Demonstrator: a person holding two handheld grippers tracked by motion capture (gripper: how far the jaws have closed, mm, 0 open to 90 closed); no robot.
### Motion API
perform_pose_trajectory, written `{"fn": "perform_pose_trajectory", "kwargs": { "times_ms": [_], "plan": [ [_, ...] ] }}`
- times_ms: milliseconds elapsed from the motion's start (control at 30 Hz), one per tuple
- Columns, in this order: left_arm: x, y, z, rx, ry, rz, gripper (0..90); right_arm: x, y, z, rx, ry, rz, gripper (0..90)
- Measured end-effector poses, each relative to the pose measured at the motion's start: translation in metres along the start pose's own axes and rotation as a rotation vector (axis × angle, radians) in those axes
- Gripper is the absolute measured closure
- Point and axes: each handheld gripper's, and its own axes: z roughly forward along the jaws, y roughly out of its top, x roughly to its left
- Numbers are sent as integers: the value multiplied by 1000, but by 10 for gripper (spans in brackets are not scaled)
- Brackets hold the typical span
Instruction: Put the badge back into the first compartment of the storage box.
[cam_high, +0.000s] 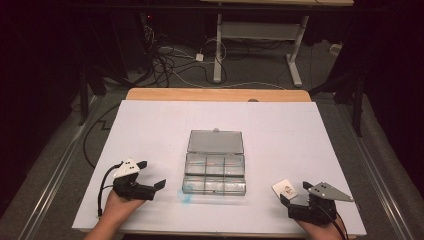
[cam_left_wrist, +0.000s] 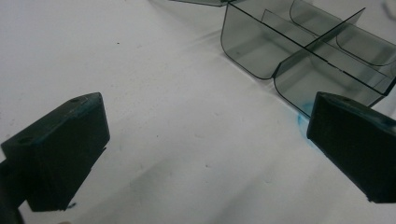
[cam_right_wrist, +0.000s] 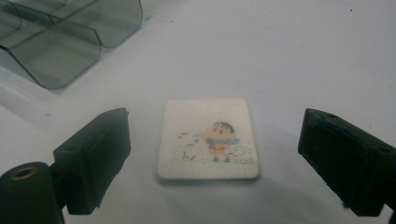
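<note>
Cartoon card (cam_right_wrist: 208, 138) flat between right claw (cam_right_wrist: 212, 161) jaws (gaping, untouched)

I read this as a lab or test room: my white tabletop (cam_high: 150, 125) sits in a dark space, loose cables (cam_high: 170, 62) sprawl over the grey floor (cam_high: 60, 150), and a metal-legged workbench (cam_high: 260, 30) stands behind.
</note>
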Motion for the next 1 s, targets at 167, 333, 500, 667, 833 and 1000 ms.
{"fn": "perform_pose_trajectory", "kwargs": {
  "times_ms": [167,333,500,667,833,1000],
  "plan": [
    [0,0,1,4,0,2,0,3,3,12,55,-1,-26,153],
    [1,1,2,12,-4,-3,0,7,5,19,110,5,-39,199],
    [1,2,3,19,-12,-6,0,8,7,24,140,9,-58,218],
    [0,1,3,18,-7,1,0,5,11,29,152,18,-42,223],
    [0,1,3,16,-1,5,0,5,11,30,160,21,-37,229],
    [0,1,3,17,-1,5,0,3,11,29,156,23,-40,253]
  ]
}}
